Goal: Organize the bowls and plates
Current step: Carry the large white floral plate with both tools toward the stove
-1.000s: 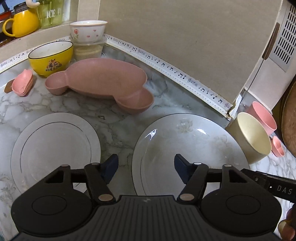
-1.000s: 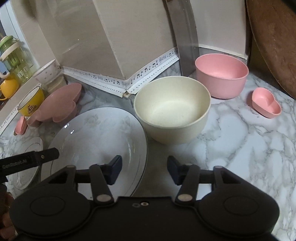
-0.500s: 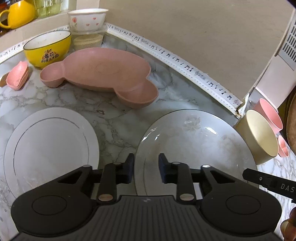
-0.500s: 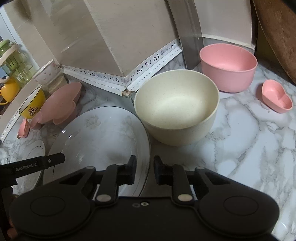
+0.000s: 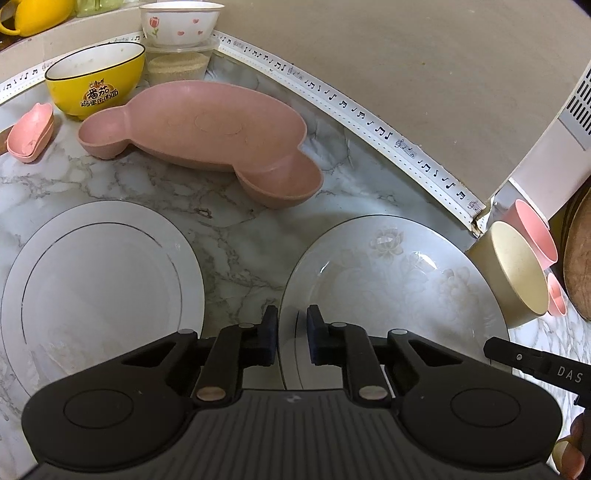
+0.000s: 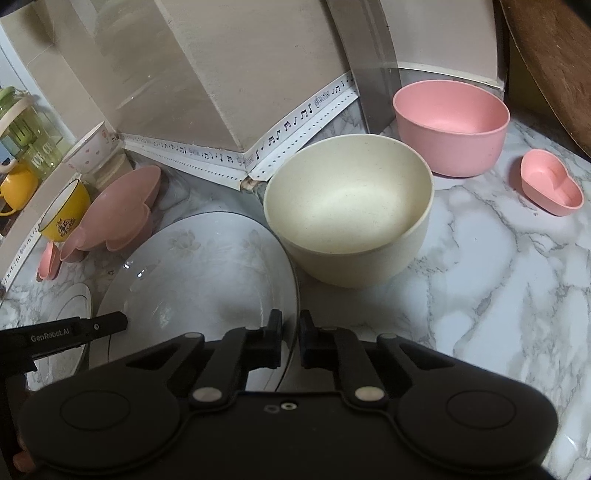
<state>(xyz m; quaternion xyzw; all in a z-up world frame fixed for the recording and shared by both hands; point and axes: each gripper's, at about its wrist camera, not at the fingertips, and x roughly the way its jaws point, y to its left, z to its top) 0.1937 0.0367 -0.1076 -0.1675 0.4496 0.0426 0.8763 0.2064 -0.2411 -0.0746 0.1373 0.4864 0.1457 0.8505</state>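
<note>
A white plate with a faint flower pattern [image 5: 399, 280] lies on the marble counter between both grippers. My left gripper [image 5: 292, 332] straddles its left rim. The jaws are closing, and the pads sit against the rim on either side. My right gripper [image 6: 291, 334] has the same flowered plate [image 6: 199, 273] by its right rim, with the jaws closed tight onto it. A plain white plate with a thin dark ring [image 5: 99, 280] lies to the left. A cream bowl [image 6: 347, 206] stands upright just beyond the flowered plate's right edge. A pink bowl [image 6: 450, 125] is behind it.
A pink three-lobed dish [image 5: 207, 129], a yellow bowl [image 5: 96, 81], a white heart-print bowl on a tub [image 5: 181, 22] and stacked small pink dishes [image 5: 31, 133] line the back left. A pink heart dish [image 6: 550, 184] sits at the right. The wall runs close behind.
Both grippers' jaws went from wide apart to nearly together around the flowered plate's opposite rims. Both views crept slightly forward over the plate.
</note>
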